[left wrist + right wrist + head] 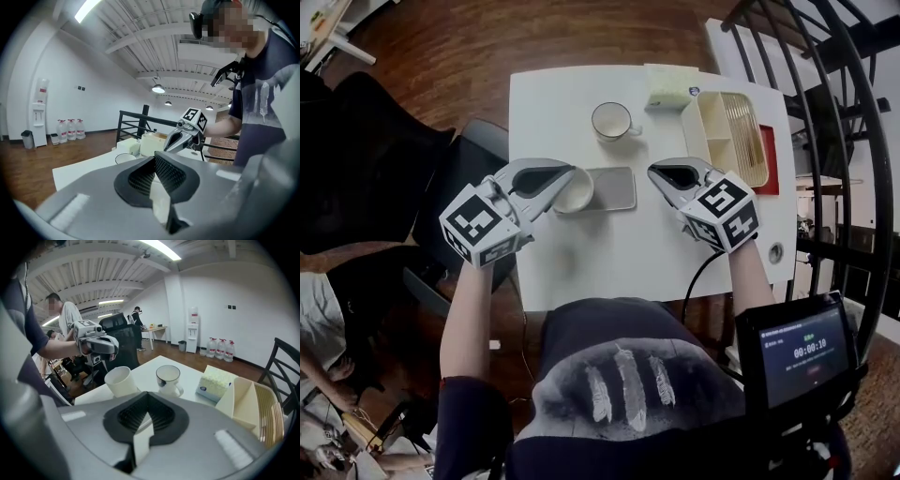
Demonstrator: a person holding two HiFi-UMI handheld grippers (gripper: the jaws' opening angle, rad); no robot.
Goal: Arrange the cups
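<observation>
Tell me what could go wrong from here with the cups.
1. The left gripper, jaws shut, sits right beside the white cup; a sideways move could tip it or shove it across the grey mat.
2. The right gripper is shut too; reaching for the mug without opening could push it toward the tissue pack.

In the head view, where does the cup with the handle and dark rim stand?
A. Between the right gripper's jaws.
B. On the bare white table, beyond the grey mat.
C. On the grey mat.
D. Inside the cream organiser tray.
B: the handled cup sits on the bare table, beyond the grey mat and beside the tissue pack.
</observation>
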